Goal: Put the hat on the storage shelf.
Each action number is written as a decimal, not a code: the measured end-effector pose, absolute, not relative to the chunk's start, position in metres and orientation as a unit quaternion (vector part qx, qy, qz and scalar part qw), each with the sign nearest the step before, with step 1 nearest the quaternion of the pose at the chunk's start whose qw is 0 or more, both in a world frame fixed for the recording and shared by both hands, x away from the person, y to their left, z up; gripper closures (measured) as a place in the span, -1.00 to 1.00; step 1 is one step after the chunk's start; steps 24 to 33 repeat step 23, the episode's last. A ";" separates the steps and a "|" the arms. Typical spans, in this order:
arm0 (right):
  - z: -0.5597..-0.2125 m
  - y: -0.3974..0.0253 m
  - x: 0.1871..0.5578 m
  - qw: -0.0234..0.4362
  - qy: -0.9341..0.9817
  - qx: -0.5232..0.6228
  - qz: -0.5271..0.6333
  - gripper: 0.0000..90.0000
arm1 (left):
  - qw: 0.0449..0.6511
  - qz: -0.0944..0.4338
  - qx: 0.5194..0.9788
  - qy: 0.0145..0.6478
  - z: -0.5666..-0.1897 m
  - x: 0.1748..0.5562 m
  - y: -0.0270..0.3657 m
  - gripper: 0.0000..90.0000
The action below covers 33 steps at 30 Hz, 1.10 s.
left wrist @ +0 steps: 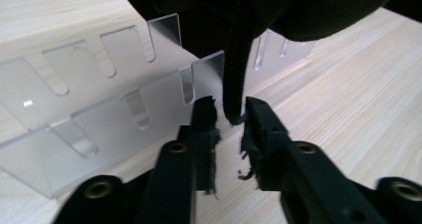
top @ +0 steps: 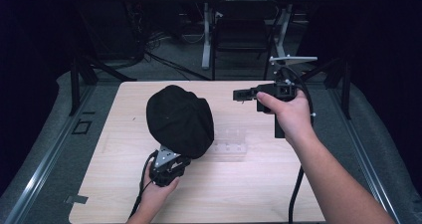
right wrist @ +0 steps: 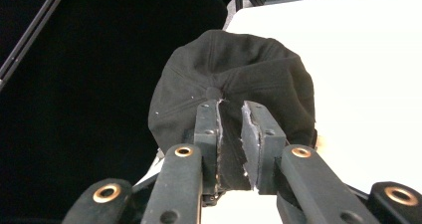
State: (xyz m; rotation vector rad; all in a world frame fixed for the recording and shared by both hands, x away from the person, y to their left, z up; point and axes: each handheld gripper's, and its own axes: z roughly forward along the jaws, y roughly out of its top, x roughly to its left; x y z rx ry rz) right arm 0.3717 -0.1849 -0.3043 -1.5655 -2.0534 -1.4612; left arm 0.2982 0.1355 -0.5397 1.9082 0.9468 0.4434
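Indoors, pale wooden table (top: 259, 184), dark room

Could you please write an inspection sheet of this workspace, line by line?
Surface: light wooden table, bare at its near side.
Job's things: black cap, raised over a clear slotted acrylic rack.
Clutter: nothing seen.
Grippers: left gripper has a hanging edge of the cap between its slightly parted jaws; whether it pinches, I cannot tell. Right gripper held in the air beside the cap, jaws apart, empty.
Cables: one black cable trails from the right gripper.
Surroundings: dark room, grey floor, chair behind the table.
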 end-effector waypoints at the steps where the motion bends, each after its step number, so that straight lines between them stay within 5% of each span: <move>1: -0.306 -0.185 0.370 0.083 -0.692 -0.526 -0.487 0.70 | 0.467 0.172 0.777 0.385 -0.539 0.297 0.137 0.51; 11: -0.318 -0.190 0.355 0.040 -0.709 -0.526 -0.467 0.62 | 0.475 0.159 0.770 0.395 -0.533 0.284 0.164 0.08; 23: -0.345 -0.197 0.336 -0.017 -0.723 -0.520 -0.455 0.49 | 0.486 0.163 0.750 0.417 -0.543 0.279 0.184 0.03; 33: -0.345 -0.197 0.336 -0.017 -0.723 -0.520 -0.455 0.49 | 0.486 0.163 0.750 0.417 -0.543 0.279 0.184 0.03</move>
